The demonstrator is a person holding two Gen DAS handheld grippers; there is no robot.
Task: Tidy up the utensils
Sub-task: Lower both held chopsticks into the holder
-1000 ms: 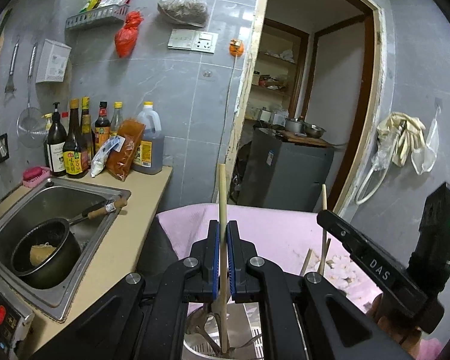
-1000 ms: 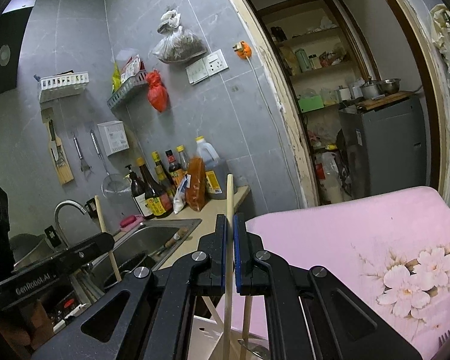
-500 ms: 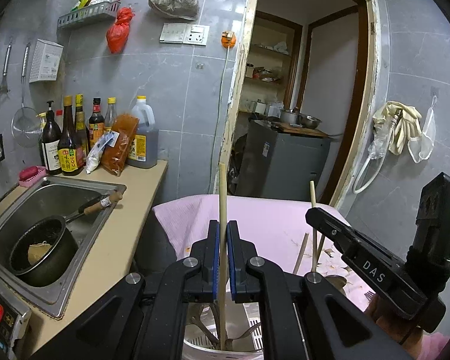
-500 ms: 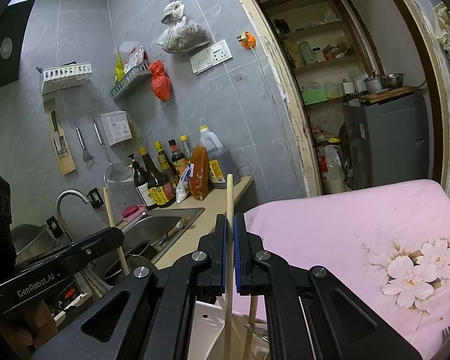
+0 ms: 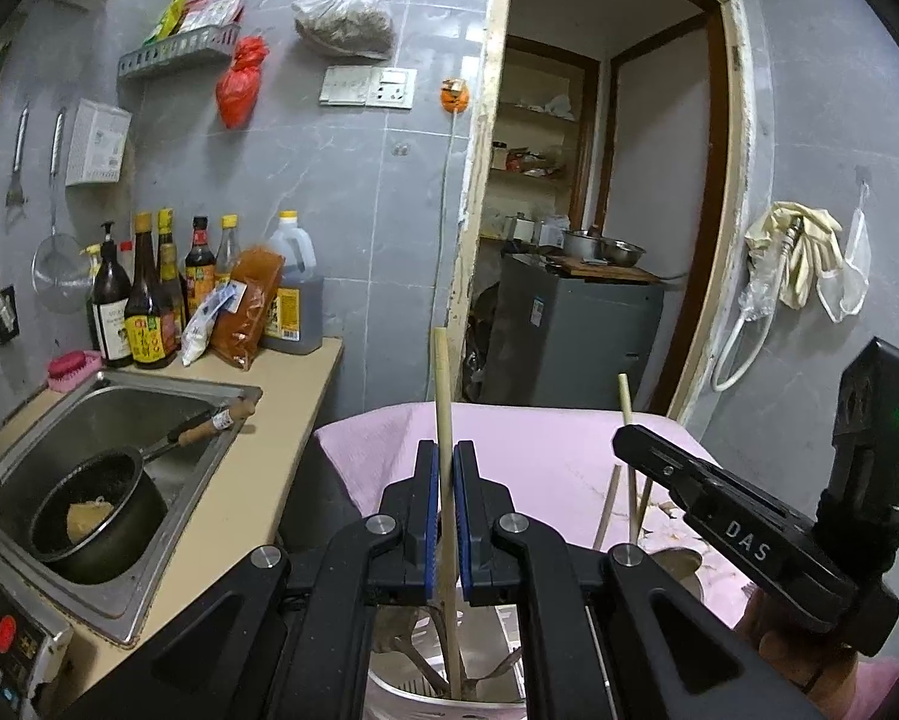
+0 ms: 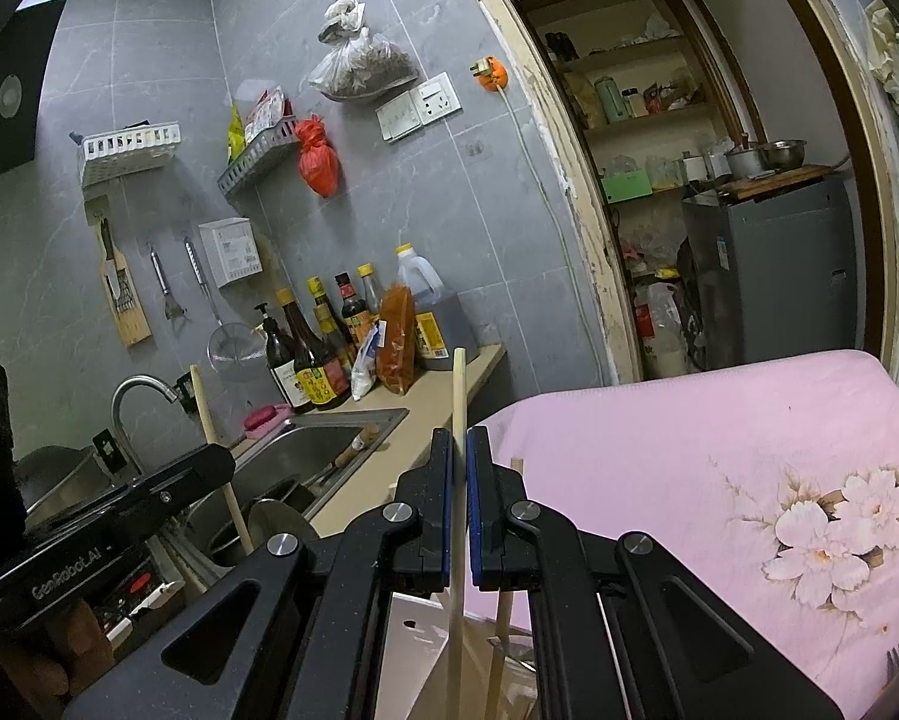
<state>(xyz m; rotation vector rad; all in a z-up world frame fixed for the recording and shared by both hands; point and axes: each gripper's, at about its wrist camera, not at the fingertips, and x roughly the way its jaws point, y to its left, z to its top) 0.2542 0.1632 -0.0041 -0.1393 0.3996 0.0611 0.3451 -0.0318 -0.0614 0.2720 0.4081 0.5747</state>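
My left gripper [image 5: 442, 468] is shut on a wooden chopstick [image 5: 442, 396] that stands upright, its lower end down in a white slotted utensil holder [image 5: 449, 699] among metal utensils. My right gripper [image 6: 459, 456] is shut on a second wooden chopstick [image 6: 459, 390], also upright, over a white holder [image 6: 413, 636] with more sticks. In the left wrist view the right gripper [image 5: 659, 456] shows at the right with its chopstick [image 5: 625, 402]. The right wrist view shows the left gripper [image 6: 197, 468] at the left with its stick [image 6: 206, 414].
A pink floral cloth [image 6: 719, 456] covers the surface behind the holders; a fork tip [image 6: 896, 657] lies on it. Left is a beige counter [image 5: 269, 450] with a steel sink [image 5: 89, 420] holding a black pot [image 5: 98, 522]. Sauce bottles [image 5: 149, 300] stand against the tiled wall. A doorway [image 5: 599, 210] opens beyond.
Both grippers stay shut on their chopsticks. The views have shifted slightly, so the holder under the left gripper shows a little more; the grips are unchanged.
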